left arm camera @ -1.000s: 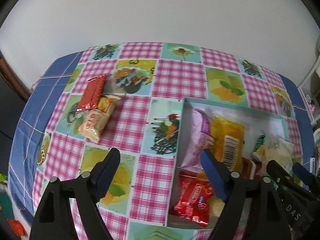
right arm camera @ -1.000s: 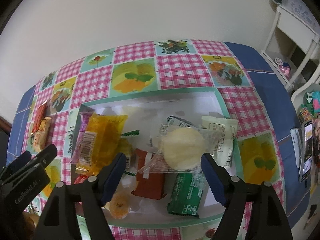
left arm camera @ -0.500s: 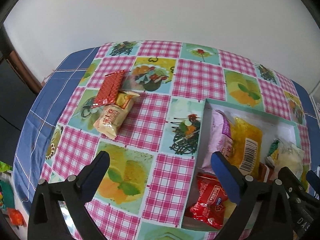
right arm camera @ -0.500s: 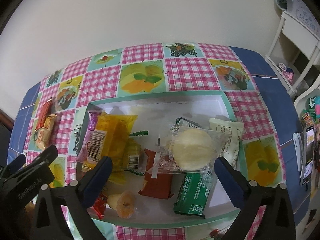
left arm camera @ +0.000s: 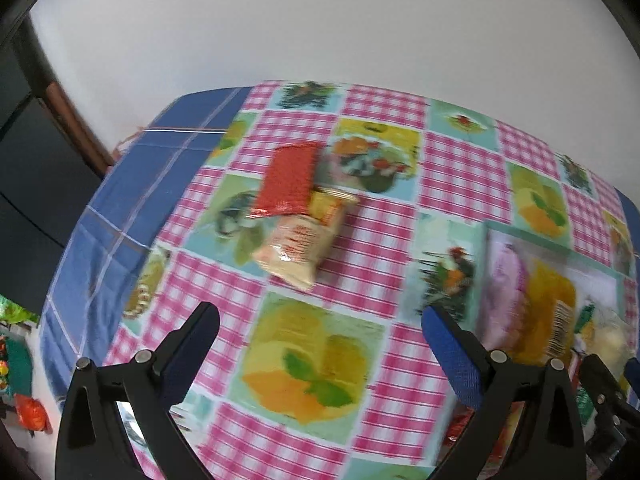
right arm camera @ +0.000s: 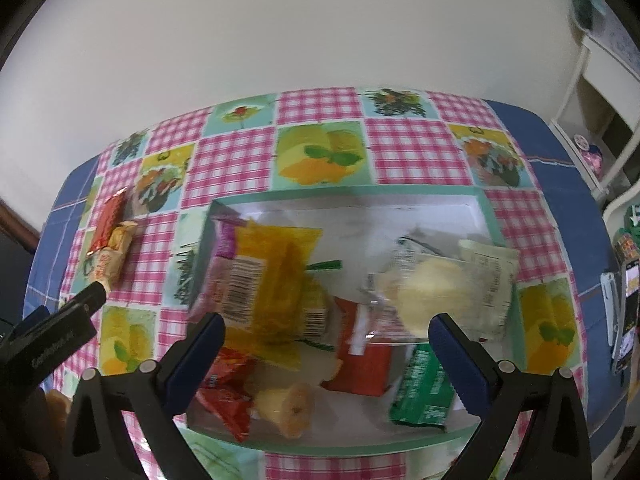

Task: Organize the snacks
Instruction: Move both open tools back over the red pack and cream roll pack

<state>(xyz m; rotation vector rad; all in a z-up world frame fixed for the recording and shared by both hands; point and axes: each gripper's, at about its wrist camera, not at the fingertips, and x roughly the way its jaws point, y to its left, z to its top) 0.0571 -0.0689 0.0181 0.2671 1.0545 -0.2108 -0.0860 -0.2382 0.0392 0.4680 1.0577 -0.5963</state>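
A shallow white box with a mint-green rim (right arm camera: 348,191) lies on the patterned tablecloth and holds several snack packs: a yellow pack (right arm camera: 272,276), a clear-wrapped pale round cake (right arm camera: 436,292), a green pack (right arm camera: 420,394), red packs and a pink one. My right gripper (right arm camera: 326,330) hovers above the box, jaws wide open, nothing between them. Left of the box, a red pack (left arm camera: 289,179) lies partly over a beige-yellow pack (left arm camera: 300,246) on the cloth. My left gripper (left arm camera: 320,320) is open and empty over the cloth, nearer than those two packs, with the box (left arm camera: 532,240) at its right.
The table has a blue border (left arm camera: 132,184) and ends near the white wall behind. White shelving (right arm camera: 600,92) stands at the far right, with a phone-like object (right arm camera: 628,320) near the right table edge. Coloured items (left arm camera: 24,412) lie low beyond the left edge.
Both grippers' jaws have spread wider. The left gripper has shifted left, away from the box and toward the two loose packs. The right gripper has drifted slightly over the box.
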